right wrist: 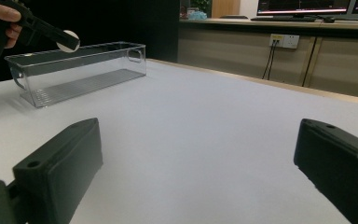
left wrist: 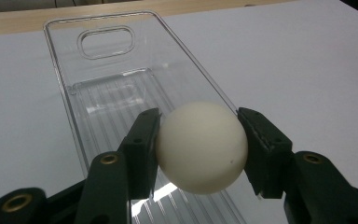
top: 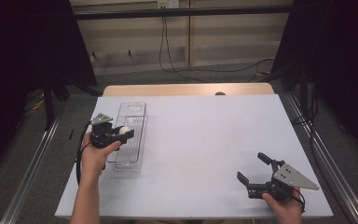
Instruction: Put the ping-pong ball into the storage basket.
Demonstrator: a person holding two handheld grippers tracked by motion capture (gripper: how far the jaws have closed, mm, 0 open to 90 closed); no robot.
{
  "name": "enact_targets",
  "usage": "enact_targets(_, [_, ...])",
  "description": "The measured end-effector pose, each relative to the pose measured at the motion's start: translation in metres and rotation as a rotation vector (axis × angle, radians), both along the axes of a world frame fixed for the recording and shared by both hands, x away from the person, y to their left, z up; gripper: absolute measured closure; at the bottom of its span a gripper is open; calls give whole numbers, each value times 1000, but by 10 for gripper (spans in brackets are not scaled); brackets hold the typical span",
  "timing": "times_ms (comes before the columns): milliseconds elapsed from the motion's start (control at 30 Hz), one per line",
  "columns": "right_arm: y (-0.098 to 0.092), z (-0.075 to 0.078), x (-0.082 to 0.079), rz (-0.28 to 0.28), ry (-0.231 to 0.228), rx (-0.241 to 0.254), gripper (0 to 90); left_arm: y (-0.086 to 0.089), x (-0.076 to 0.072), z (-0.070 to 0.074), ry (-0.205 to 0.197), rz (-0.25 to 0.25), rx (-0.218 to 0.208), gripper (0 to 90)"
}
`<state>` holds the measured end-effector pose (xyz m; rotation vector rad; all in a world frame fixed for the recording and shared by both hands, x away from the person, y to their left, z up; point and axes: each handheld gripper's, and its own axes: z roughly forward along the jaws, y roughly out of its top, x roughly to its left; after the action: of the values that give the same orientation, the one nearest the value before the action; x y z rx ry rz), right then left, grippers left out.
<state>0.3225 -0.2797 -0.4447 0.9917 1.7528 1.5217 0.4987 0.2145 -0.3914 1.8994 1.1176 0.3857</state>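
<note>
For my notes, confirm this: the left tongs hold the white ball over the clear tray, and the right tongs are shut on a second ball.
Wrong on the right tongs: the right gripper view shows them open, holding nothing. The left tongs do hold the white ball over the clear tray.

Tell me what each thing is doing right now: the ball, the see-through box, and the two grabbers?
Ball: clamped between the left grabber's jaws, held above the box.
Box: upright on the table, open on top, nothing inside.
Left grabber: shut on the ball.
Right grabber: open, holding nothing, low over the table.
</note>
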Motion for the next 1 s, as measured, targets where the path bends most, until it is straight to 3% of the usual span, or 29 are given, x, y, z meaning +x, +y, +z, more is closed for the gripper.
enact_targets(1000, [0,0,0,0,0,2,6,0,1,-6,4,-7,41,510])
